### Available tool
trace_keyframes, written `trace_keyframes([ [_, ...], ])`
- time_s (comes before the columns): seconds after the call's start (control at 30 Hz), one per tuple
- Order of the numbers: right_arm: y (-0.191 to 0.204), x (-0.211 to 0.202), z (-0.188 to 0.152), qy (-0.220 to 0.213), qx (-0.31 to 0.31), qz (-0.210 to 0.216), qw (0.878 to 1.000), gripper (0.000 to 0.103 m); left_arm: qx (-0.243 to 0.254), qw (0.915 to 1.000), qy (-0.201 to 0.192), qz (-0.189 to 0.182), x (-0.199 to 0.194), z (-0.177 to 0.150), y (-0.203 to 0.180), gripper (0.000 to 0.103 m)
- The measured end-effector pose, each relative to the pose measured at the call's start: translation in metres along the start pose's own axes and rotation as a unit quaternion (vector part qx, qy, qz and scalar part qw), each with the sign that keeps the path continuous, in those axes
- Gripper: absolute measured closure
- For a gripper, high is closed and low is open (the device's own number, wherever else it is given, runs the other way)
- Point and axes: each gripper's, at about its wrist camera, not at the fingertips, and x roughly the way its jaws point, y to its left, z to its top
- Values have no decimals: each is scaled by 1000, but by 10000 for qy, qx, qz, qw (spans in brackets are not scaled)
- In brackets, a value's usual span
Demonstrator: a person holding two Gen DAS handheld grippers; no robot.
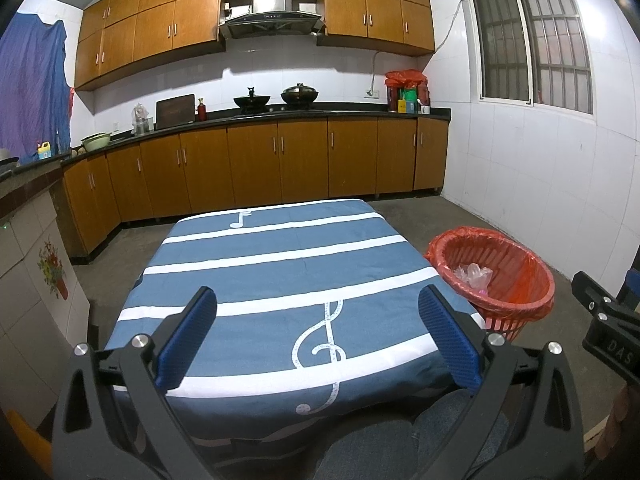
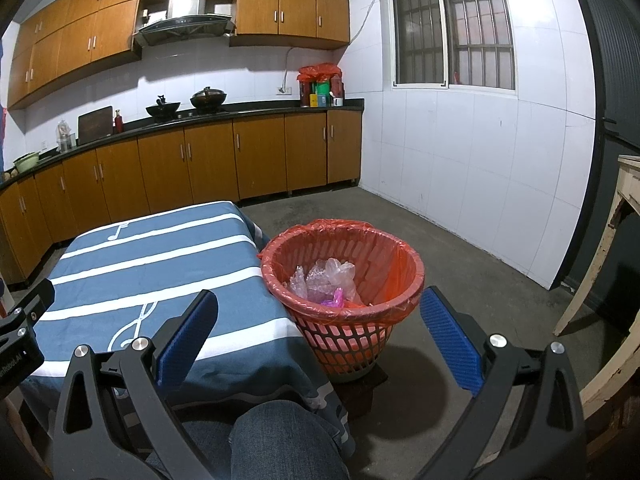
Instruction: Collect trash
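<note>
Two jaws-apart grippers; only right wrist view shows wooden furniture (image 2: 624, 216) beside bin (image 2: 344, 276).

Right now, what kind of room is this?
A home kitchen, most likely: range hood over two woks on the counter, wooden cabinets along the wall, and a lined trash basket beside the cloth-covered table.

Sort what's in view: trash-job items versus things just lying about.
Job: red bin, plastic wrappers inside it, left gripper, right gripper, both open, empty.
Lying about: woks, cutting board, red bottle, green bowl.
</note>
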Motion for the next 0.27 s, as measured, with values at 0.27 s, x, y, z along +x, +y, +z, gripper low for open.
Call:
trace_keyframes([
  [0.27, 0, 0, 0, 3, 0, 0, 10000, 3, -4, 10000, 35, -21, 0, 1, 3, 4],
])
